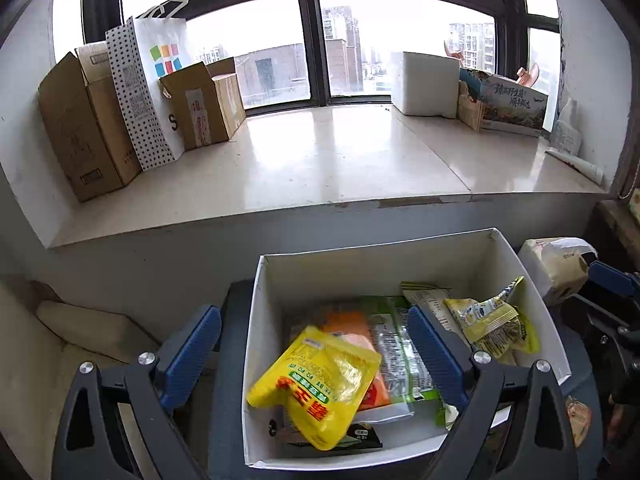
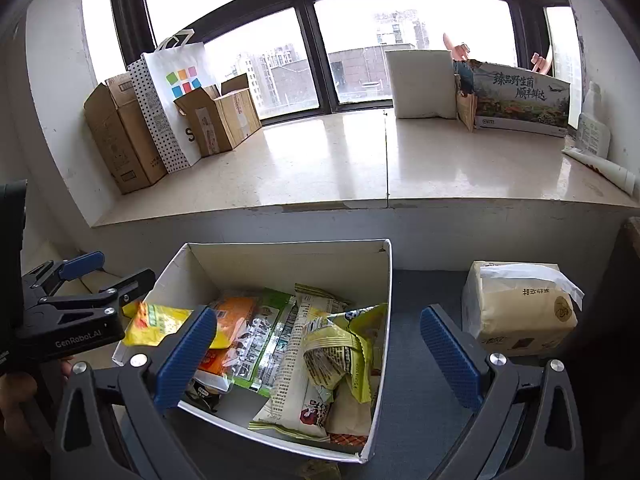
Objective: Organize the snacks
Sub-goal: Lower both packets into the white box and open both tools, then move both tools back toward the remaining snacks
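A white open box [image 1: 360,264] [image 2: 280,260] holds several snack packets. A yellow packet [image 1: 316,380] lies on top at the box's near left, between my left gripper's open fingers, touching neither; it also shows in the right wrist view [image 2: 160,326]. My left gripper [image 1: 316,348] is open above the box; its left finger is outside the box wall. A yellow-green packet [image 1: 492,324] [image 2: 340,348] lies at the box's right side. My right gripper [image 2: 320,348] is open and empty over the box's right part, its right finger outside the wall.
A beige tissue pack [image 2: 516,312] [image 1: 560,264] stands right of the box on the dark grey surface [image 2: 416,360]. Behind is a stone windowsill [image 2: 360,160] with cardboard boxes [image 2: 120,136], a paper bag [image 2: 176,96], a white foam box [image 2: 424,84] and a printed carton [image 2: 520,100].
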Demonstrator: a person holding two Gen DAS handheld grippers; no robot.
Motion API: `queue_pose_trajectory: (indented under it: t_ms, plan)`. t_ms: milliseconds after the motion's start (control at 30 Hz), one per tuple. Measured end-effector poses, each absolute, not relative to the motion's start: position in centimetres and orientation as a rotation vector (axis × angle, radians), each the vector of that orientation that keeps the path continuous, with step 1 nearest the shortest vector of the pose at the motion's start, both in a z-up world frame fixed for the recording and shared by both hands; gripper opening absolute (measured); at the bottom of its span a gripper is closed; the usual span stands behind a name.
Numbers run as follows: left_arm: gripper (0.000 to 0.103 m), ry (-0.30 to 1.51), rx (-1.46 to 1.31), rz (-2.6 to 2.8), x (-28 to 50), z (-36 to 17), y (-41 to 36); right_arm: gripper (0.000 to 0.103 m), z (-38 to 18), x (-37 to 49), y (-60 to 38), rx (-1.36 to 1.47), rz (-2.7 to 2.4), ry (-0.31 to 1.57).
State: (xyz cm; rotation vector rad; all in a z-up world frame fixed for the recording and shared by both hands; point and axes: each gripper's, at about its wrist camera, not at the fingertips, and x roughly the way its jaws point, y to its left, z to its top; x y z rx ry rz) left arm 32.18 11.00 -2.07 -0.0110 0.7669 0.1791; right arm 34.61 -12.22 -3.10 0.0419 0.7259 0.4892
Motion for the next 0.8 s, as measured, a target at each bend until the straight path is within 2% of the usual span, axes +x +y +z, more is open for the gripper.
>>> queue_pose_trajectory:
  t_ms: [467, 800]
  plan:
    - [0.099, 0.692, -0.041, 0.109, 23.8, 0.4, 9.8, 0.103, 0.0, 27.0, -15.0, 0.008, 0.552, 0.574]
    - [0.102, 0.649, -0.085, -0.035, 13.3, -1.5, 5.8, 0.103, -2.6, 18.8, -20.4, 0.061, 0.543, 0.553]
